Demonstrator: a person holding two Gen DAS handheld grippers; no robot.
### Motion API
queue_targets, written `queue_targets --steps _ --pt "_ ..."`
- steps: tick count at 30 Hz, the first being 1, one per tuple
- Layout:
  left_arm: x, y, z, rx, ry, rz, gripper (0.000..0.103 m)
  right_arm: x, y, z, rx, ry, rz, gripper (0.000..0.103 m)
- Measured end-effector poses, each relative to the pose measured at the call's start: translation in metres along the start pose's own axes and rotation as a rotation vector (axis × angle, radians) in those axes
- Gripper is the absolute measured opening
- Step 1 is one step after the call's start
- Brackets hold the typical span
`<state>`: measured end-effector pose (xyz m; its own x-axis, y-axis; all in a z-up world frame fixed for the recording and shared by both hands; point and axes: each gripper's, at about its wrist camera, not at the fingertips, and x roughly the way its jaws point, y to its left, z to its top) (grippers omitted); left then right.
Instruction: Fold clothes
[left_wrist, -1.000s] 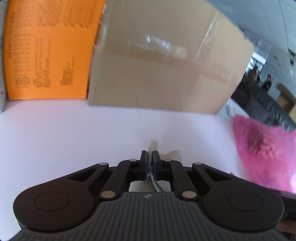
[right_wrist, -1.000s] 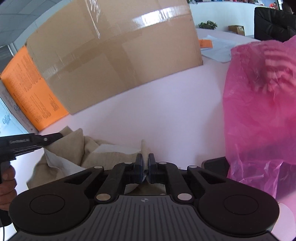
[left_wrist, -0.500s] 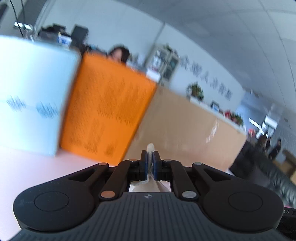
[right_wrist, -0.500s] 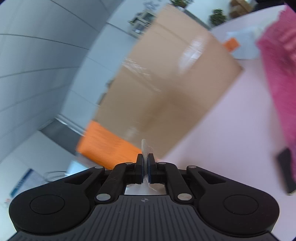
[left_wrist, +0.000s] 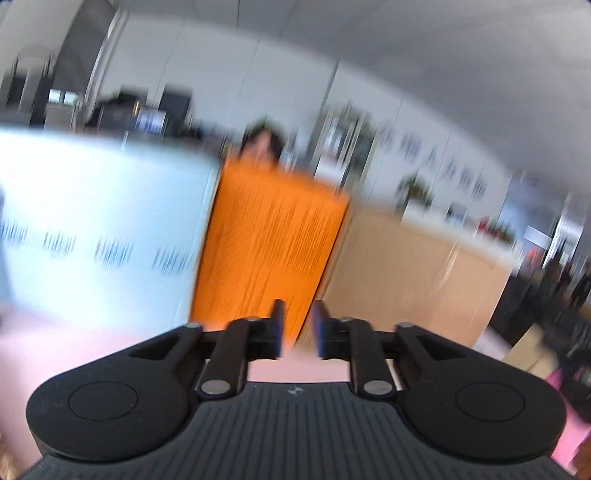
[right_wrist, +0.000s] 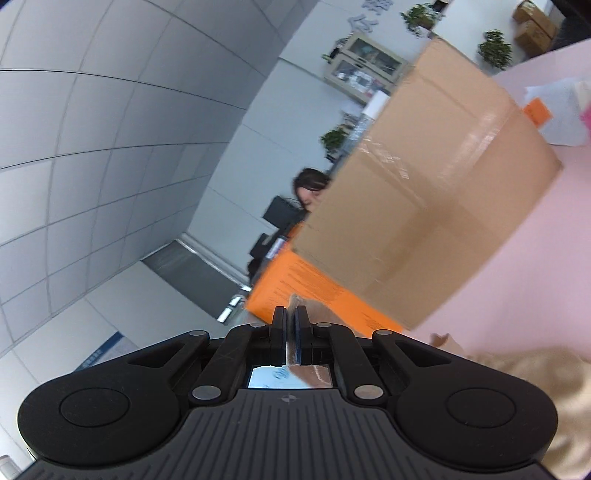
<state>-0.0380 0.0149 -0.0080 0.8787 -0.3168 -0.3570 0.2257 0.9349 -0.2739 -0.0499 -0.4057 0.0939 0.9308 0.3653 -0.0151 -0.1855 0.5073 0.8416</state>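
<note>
Your left gripper (left_wrist: 298, 328) has let go and spread, right gripper (right_wrist: 290, 325) still pinching beige cloth (right_wrist: 524, 373); cardboard box (right_wrist: 424, 206) and orange box (left_wrist: 269, 254) ahead.

The left wrist view is motion-blurred: the print on the orange box (left_wrist: 269, 251) and pale blue box (left_wrist: 99, 229) is unreadable. In the right wrist view, the beige garment (right_wrist: 546, 391) runs off the lower right edge, and the cardboard box (right_wrist: 436, 206) hides most of a person (right_wrist: 310, 184) behind it.
</note>
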Motion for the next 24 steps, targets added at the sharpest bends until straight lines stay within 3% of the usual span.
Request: queue_targets --steps 4,6,8,12,14,16,18,19,20,22,24 --pt "0.022 0.0 -0.058 0.191 0.192 0.009 0.023 -0.022 -0.021 -0.011 0.03 -0.011 -0.121 0.005" --pt "0.025 -0.008 -0.092 0.31 0.265 -0.05 0.028 -0.031 -0.038 -0.016 0.047 -0.007 -0.191 0.005" --pt "0.031 -0.019 -0.117 0.394 0.325 -0.102 0.053 -0.038 -0.054 -0.021 0.062 0.001 -0.258 0.005" --pt "0.049 -0.038 -0.143 0.408 0.374 -0.133 0.06 -0.043 -0.08 -0.034 0.095 0.04 -0.345 0.005" --pt "0.055 -0.045 -0.149 0.399 0.387 -0.147 0.07 -0.041 -0.088 -0.038 0.11 0.059 -0.365 0.005" --pt "0.058 -0.05 -0.154 0.397 0.394 -0.152 0.072 -0.039 -0.093 -0.042 0.113 0.076 -0.373 0.005" --pt "0.057 -0.047 -0.153 0.374 0.385 -0.14 0.052 -0.046 -0.1 -0.045 0.114 0.091 -0.374 0.007" --pt "0.056 -0.046 -0.152 0.362 0.381 -0.135 0.025 -0.045 -0.102 -0.044 0.114 0.092 -0.369 0.008" --pt "0.055 -0.045 -0.152 0.35 0.376 -0.129 0.008 -0.045 -0.105 -0.044 0.113 0.093 -0.365 0.008" --pt "0.053 -0.043 -0.151 0.327 0.367 -0.117 0.008 -0.051 -0.106 -0.042 0.096 0.083 -0.361 0.016" --pt "0.052 -0.04 -0.15 0.304 0.358 -0.105 0.008 -0.052 -0.105 -0.042 0.078 0.086 -0.374 0.045"
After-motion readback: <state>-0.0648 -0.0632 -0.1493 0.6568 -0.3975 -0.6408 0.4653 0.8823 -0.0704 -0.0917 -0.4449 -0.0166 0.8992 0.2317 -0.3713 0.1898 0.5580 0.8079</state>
